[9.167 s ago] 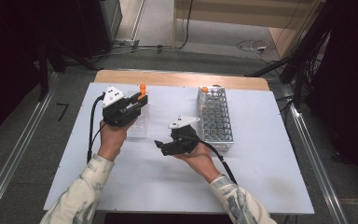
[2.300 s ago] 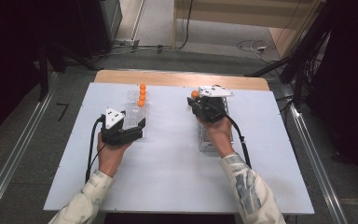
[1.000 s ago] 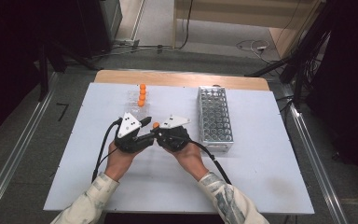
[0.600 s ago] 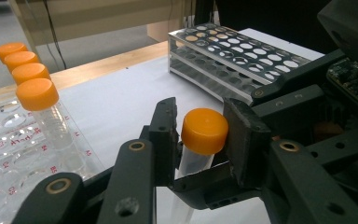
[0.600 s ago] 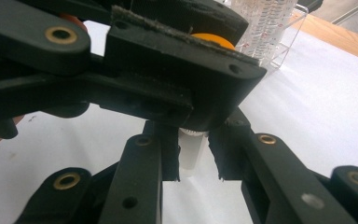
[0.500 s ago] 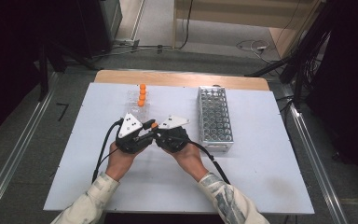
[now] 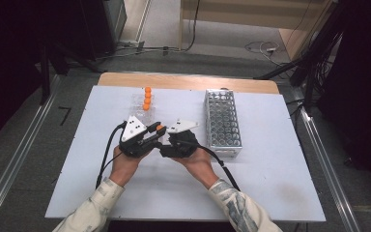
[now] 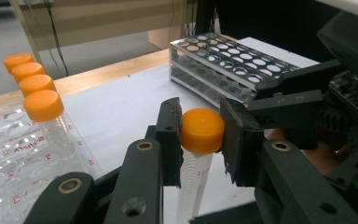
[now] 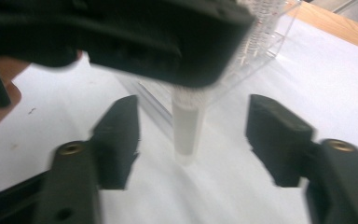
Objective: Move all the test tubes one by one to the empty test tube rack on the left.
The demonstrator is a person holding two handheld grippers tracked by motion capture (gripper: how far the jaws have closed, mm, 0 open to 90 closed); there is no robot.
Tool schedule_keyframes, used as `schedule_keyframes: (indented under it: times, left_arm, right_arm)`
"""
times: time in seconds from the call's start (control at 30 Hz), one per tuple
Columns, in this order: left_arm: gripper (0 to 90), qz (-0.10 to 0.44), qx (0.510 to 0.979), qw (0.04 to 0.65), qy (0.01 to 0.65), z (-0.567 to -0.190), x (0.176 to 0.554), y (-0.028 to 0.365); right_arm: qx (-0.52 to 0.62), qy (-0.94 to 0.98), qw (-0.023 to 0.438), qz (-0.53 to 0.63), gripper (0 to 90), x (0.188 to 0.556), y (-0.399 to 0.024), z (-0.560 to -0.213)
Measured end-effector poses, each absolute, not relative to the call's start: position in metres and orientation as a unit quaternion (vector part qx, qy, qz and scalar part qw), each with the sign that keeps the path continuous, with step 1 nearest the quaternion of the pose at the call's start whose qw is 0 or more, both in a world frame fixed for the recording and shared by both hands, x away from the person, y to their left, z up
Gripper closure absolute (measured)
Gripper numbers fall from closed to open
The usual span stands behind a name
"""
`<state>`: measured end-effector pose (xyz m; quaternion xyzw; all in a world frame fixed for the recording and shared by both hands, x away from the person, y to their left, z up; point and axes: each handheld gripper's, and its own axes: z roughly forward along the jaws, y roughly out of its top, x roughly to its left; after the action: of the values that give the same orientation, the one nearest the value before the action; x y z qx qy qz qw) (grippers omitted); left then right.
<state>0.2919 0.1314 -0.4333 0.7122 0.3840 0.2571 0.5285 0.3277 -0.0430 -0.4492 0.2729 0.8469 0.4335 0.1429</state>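
A clear tube with an orange cap (image 8: 201, 130) hangs upright a little above the table. My left gripper (image 8: 200, 135) is shut on the cap, which also shows in the high view as the orange cap (image 7: 159, 128) at the left gripper (image 7: 152, 134). My right gripper (image 9: 193, 135) is open, and the tube's clear body (image 9: 189, 126) stands between its jaws without touching them. In the high view the right gripper (image 7: 168, 146) faces the left one at the middle of the table.
A clear rack (image 7: 142, 110) with several orange-capped tubes (image 7: 147, 98) stands behind the left hand. To the right stands a metal tube rack (image 7: 222, 123), also seen from the left gripper (image 8: 223, 60). The white table top (image 7: 270, 169) spreads around both hands.
About two seconds ago the hands were apart at the two racks; they have since met at mid-table. Over the last second they hardly moved.
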Motion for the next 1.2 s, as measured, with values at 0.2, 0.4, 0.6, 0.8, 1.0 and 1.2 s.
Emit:
schedule_keyframes:
  times: [0.2,0.4,0.6,0.8,1.0,1.2]
  left_arm:
    - [70.5,0.273,0.688,0.54,0.401,-0.423,0.295,0.141]
    - [70.6,0.28,0.668,0.554,0.411,-0.413,0.297,0.152]
    - [70.6,0.283,0.656,0.563,0.415,-0.403,0.304,0.157]
    - [70.6,0.293,0.65,0.559,0.423,-0.399,0.312,0.162]
    - [70.5,0.305,0.64,0.557,0.432,-0.4,0.319,0.169]
    - [70.6,0.321,0.64,0.546,0.435,-0.404,0.324,0.168]
  right_arm:
    - [0.283,0.847,0.148,0.425,17.3,0.325,-0.053,-0.451]
    - [0.289,0.849,0.146,0.418,17.2,0.323,-0.063,-0.454]
    - [0.294,0.846,0.146,0.42,17.3,0.325,-0.068,-0.454]
    - [0.295,0.847,0.146,0.419,17.5,0.325,-0.07,-0.453]
    - [0.3,0.843,0.148,0.421,17.5,0.327,-0.073,-0.453]
    - [0.3,0.844,0.149,0.419,17.4,0.326,-0.074,-0.454]
